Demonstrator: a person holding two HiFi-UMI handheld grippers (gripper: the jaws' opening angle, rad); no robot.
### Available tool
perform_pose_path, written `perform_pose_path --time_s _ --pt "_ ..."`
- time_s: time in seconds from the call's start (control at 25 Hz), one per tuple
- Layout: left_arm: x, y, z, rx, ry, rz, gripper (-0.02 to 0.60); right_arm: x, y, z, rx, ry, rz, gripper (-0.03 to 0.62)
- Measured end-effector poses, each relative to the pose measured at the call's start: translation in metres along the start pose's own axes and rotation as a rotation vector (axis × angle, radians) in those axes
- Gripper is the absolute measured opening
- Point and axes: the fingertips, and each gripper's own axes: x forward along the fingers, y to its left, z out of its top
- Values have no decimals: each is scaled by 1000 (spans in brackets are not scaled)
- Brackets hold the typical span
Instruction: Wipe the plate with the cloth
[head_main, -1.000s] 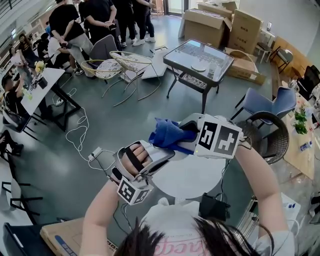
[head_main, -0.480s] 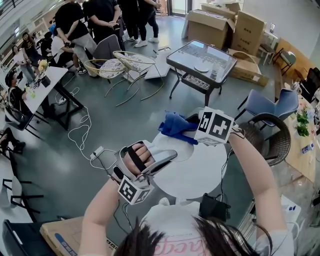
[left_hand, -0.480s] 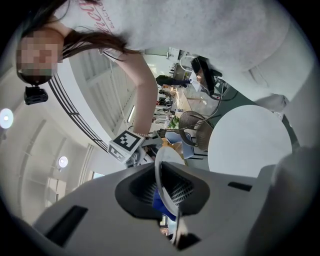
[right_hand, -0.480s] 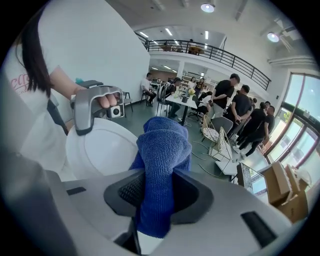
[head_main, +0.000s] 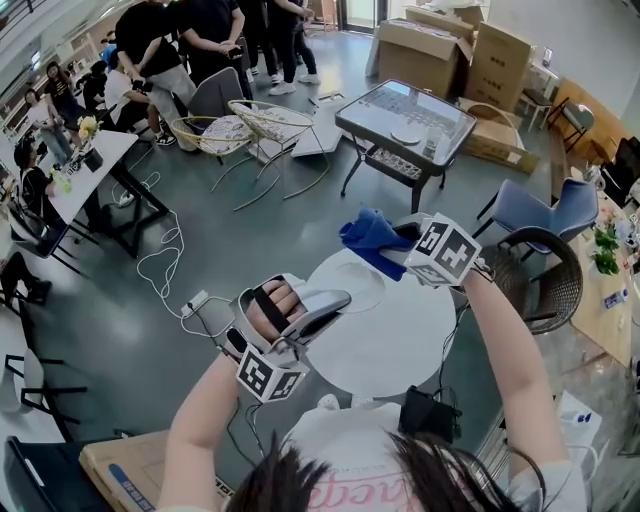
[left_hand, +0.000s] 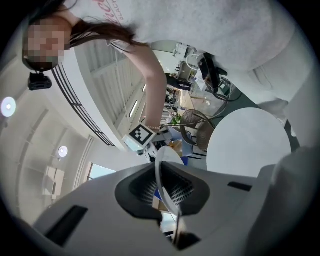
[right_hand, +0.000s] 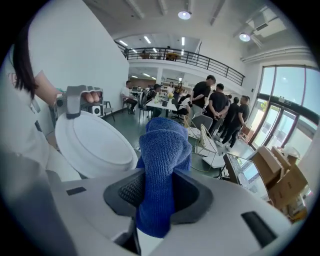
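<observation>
A white plate (head_main: 345, 287) is held up over the round table, gripped by its rim in my shut left gripper (head_main: 335, 300). In the left gripper view the plate (left_hand: 159, 172) shows edge-on between the jaws of that gripper (left_hand: 167, 200). My right gripper (head_main: 400, 236) is shut on a blue cloth (head_main: 368, 236), which hangs just past the plate's far right edge. In the right gripper view the cloth (right_hand: 162, 165) fills the jaws of the gripper (right_hand: 160, 192). The plate's face (right_hand: 92, 145) stands to its left. Whether cloth and plate touch I cannot tell.
A round white table (head_main: 400, 345) lies below both grippers, with a black object (head_main: 425, 412) at its near edge. A wicker chair (head_main: 545, 275) and a blue chair (head_main: 540, 205) stand right. A glass-topped table (head_main: 400, 120), cardboard boxes (head_main: 450, 45) and several standing people (head_main: 180, 40) are beyond.
The right gripper with the blue cloth has slid up and to the right in the head view, off the plate's face to its far edge. The left gripper and plate have barely moved.
</observation>
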Motion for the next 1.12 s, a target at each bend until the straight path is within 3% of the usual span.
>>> perform_pose_path --time_s 0.16,0.36,0.56,0.68,0.8,1.12 --pt "0 8 -13 -159 19 40 25 -33 1 13 -16 -106 -98 133" --pt "3 19 -42 -503 72 106 25 -72 6 21 48 -248 -197 133" --pt "-3 28 -73 -827 129 218 26 -94 19 25 182 -414 -203 133" --pt "-7 27 -88 -1029 122 301 25 -103 23 20 264 -499 -243 133" --pt "-11 17 -102 -1224 162 310 26 -109 29 14 373 -576 -266 133" --pt "-12 -4 -127 -1586 271 348 26 -88 49 -18 545 -561 -337 132"
